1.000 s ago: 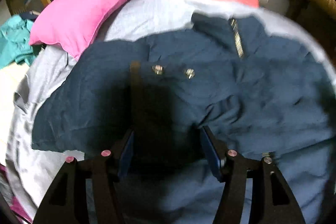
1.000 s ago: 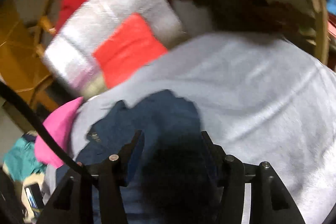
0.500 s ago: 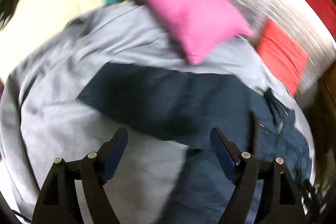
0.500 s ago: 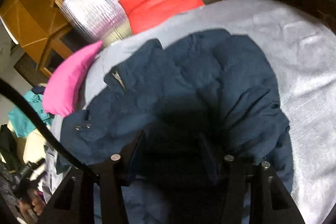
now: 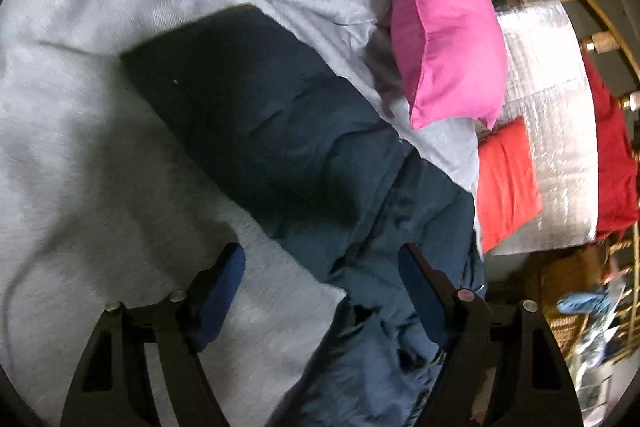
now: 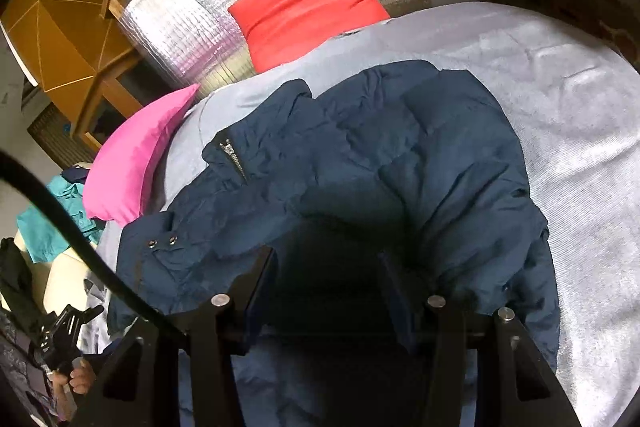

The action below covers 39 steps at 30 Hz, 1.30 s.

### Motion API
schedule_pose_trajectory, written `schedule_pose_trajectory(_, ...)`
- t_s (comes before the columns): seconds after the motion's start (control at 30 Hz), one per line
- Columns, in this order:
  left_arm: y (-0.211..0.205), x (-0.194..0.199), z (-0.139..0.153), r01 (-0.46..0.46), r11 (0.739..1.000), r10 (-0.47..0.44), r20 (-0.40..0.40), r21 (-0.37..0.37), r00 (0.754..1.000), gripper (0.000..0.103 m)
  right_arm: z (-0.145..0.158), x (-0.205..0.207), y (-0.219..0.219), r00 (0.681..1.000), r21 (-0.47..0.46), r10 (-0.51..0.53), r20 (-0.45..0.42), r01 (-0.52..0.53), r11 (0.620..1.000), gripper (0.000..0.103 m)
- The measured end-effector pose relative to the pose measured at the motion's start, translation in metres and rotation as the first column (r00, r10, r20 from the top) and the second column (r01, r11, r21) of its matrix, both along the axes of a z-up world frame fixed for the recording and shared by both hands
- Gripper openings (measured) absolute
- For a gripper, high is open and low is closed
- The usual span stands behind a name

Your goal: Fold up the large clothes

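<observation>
A navy padded jacket [image 6: 400, 163] lies on a grey blanket [image 6: 560, 99], its zipper collar toward the pillows and two snaps at its left edge. In the left wrist view the jacket [image 5: 280, 131] stretches diagonally, one flat part reaching up left. My left gripper [image 5: 320, 267] is open and empty, hovering over the jacket's edge and the grey blanket [image 5: 80, 147]. My right gripper [image 6: 328, 267] is open above the jacket's shadowed near part; nothing shows between its fingers.
A pink pillow [image 5: 440, 27] lies at the blanket's far side, beside a red pillow [image 6: 304, 3] against a silver foil mat [image 6: 200, 19]. Wooden furniture [image 6: 60, 39] stands behind. Teal clothing [image 6: 60, 211] lies at the left.
My left gripper has let go of the jacket, opened wide and swung left over the blanket. My right gripper has pulled back, so more of the jacket shows.
</observation>
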<state>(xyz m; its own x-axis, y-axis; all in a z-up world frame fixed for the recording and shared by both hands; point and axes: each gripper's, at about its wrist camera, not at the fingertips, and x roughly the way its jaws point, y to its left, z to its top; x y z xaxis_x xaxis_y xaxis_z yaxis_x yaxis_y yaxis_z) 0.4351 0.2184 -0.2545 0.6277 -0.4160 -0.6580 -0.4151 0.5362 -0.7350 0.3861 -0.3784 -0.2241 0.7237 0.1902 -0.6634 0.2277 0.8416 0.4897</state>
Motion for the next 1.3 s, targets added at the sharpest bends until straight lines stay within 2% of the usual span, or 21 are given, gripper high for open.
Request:
schedule_pose_trajectory(0.07, 0.005, 0.006, -0.006, -0.041, 0.999, 0.041, 0.014, -0.015, 0.999, 0.066, 0.0, 0.0, -0.002, 1.0, 0.004, -0.006, 0.0, 0.006, 1.0, 0.056)
schedule_pose_trajectory(0.23, 0.016, 0.02, -0.014, -0.094, 0.995, 0.095, 0.044, -0.038, 0.994, 0.052, -0.003, 0.001, -0.01, 1.0, 0.008, -0.015, -0.005, 0.015, 1.0, 0.056)
schedule_pose_trajectory(0.3, 0.018, 0.024, -0.015, -0.105, 0.994, 0.106, 0.046, -0.028, 0.993, 0.042, -0.003, 0.002, -0.013, 1.0, 0.008, -0.017, -0.008, 0.017, 1.0, 0.056)
schedule_pose_trajectory(0.37, 0.019, 0.023, -0.015, -0.113, 0.993, 0.113, 0.046, -0.017, 0.993, 0.022, -0.004, 0.002, -0.015, 1.0, 0.008, -0.021, -0.011, 0.021, 1.0, 0.056)
schedule_pose_trajectory(0.47, 0.019, 0.023, -0.009, -0.129, 0.992, 0.13, 0.07, -0.008, 0.989, 0.012, -0.004, 0.002, -0.018, 1.0, 0.011, -0.028, -0.011, 0.028, 1.0, 0.056)
schedule_pose_trajectory(0.57, 0.012, 0.02, 0.021, -0.135, 0.987, 0.123, 0.126, 0.087, 0.984, 0.009, -0.003, 0.001, -0.021, 0.999, 0.012, -0.042, -0.006, 0.042, 0.999, 0.056)
schedule_pose_trajectory(0.63, 0.005, 0.012, 0.055, -0.149, 0.974, 0.114, 0.199, 0.171, 0.973, 0.009, -0.003, 0.0, -0.024, 0.999, 0.023, -0.053, -0.007, 0.053, 0.998, 0.056)
schedule_pose_trajectory(0.73, -0.009, -0.006, 0.103, -0.161, 0.957, 0.076, 0.325, 0.241, 0.943, 0.008, -0.004, -0.001, -0.028, 0.998, 0.042, -0.066, -0.008, 0.066, 0.997, 0.056)
schedule_pose_trajectory(0.9, -0.042, -0.046, 0.175, -0.189, 0.923, -0.005, 0.503, 0.334, 0.864, 0.008, -0.002, -0.006, -0.031, 0.997, 0.045, -0.076, 0.001, 0.076, 0.996, 0.056)
schedule_pose_trajectory(1.0, -0.062, -0.065, 0.205, -0.208, 0.898, -0.061, 0.577, 0.388, 0.815, 0.008, 0.0, -0.01, -0.034, 0.996, 0.043, -0.086, 0.008, 0.086, 0.995, 0.056)
schedule_pose_trajectory(1.13, -0.092, -0.077, 0.224, -0.171, 0.89, -0.149, 0.624, 0.423, 0.767, 0.008, 0.002, -0.015, -0.041, 0.995, 0.046, -0.101, 0.013, 0.101, 0.994, 0.056)
schedule_pose_trajectory(1.23, -0.125, -0.07, 0.22, -0.104, 0.878, -0.234, 0.607, 0.467, 0.759, 0.008, 0.002, -0.018, -0.048, 0.993, 0.058, -0.12, 0.014, 0.119, 0.991, 0.056)
schedule_pose_trajectory(1.3, -0.154, -0.059, 0.21, -0.027, 0.864, -0.303, 0.562, 0.502, 0.77, 0.008, 0.003, -0.019, -0.052, 0.991, 0.065, -0.129, 0.015, 0.128, 0.99, 0.056)
